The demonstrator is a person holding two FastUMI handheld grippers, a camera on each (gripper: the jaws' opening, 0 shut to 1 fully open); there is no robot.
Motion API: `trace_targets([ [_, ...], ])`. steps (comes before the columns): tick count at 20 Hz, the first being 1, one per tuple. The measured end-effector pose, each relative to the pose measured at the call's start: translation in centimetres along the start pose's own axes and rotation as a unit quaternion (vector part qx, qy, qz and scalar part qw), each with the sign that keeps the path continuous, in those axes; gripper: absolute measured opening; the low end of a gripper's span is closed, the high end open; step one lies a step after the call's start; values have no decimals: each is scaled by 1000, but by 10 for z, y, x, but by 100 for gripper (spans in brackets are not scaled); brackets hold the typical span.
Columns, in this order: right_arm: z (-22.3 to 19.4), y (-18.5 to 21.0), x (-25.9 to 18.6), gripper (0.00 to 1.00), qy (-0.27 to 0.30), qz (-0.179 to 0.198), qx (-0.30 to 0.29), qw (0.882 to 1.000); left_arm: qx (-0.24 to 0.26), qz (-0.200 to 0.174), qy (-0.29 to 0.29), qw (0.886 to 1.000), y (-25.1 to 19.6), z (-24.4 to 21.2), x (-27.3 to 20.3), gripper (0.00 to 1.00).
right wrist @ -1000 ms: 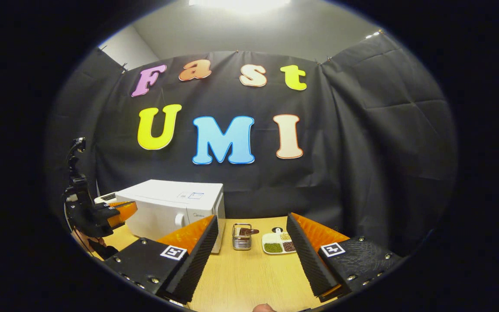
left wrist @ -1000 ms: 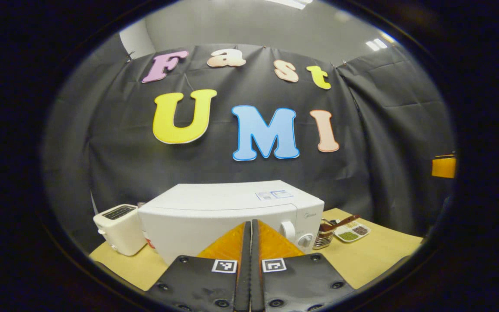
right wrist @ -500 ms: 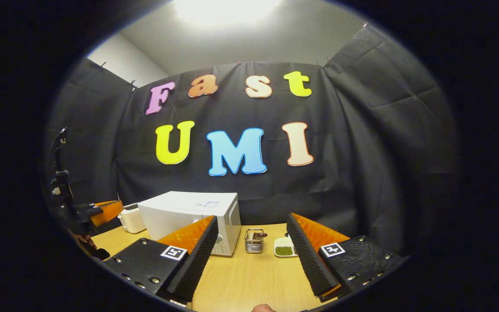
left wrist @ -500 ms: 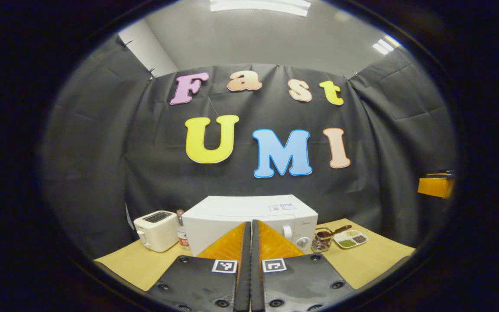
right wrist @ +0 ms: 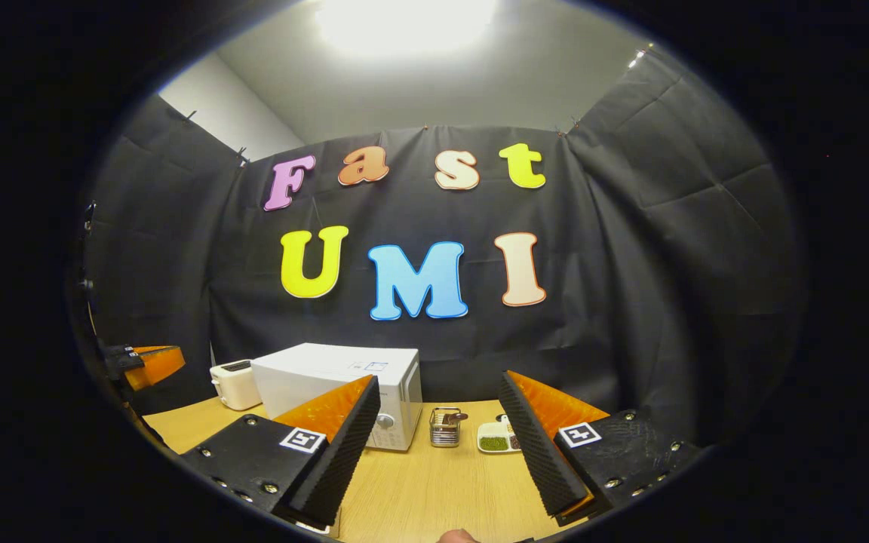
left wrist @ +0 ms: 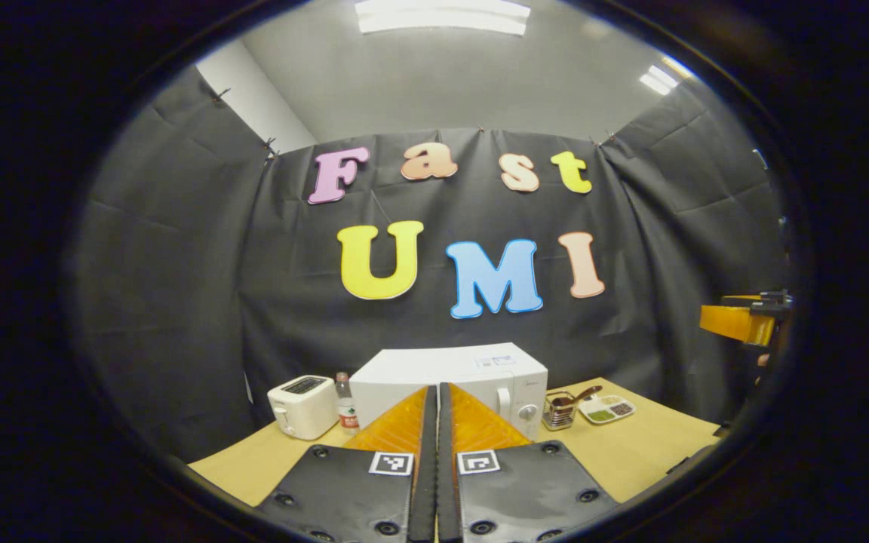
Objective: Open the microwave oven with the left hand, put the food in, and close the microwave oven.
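- On the worktop [right wrist: 419,490] we see the microwave oven [left wrist: 449,377], door closed, beside a toaster [left wrist: 302,406].
- Left claw [left wrist: 437,422]: fingers pressed together, empty.
- Right claw [right wrist: 438,437]: spread wide, empty.

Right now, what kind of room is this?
Probably a pretend kitchen set up in a booth: a white microwave, a toaster and a tray of food sit on a wooden table.

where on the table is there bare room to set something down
The widest bare stretch of table is the near part, in front of the microwave, wire holder and divided dish. The back row is crowded: toaster, bottle, microwave, holder and dish stand close together.
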State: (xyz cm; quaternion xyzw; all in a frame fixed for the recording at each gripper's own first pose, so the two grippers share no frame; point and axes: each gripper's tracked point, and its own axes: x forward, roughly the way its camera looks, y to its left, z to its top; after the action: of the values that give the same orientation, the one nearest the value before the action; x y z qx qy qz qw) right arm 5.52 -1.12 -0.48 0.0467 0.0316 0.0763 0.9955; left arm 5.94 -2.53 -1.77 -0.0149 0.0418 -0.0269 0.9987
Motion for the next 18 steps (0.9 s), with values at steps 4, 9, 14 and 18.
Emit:
trace_targets([
  [4, 3, 13, -17, 96, -3, -6, -5, 1000, 10, -11, -13, 1000, 9, 11, -21, 11],
  [9, 4, 26, -35, 96, -3, -14, -12, 1000, -1, -15, -24, 1000, 19, 17, -40, 44],
  [14, 3, 36, -45, 96, -3, -14, -19, 1000, -4, 0, -18, 1000, 35, 7, -54, 98],
  [18, 4, 42, -48, 96, -8, -11, -11, 1000, -5, 14, -21, 1000, 43, 6, -55, 100],
])
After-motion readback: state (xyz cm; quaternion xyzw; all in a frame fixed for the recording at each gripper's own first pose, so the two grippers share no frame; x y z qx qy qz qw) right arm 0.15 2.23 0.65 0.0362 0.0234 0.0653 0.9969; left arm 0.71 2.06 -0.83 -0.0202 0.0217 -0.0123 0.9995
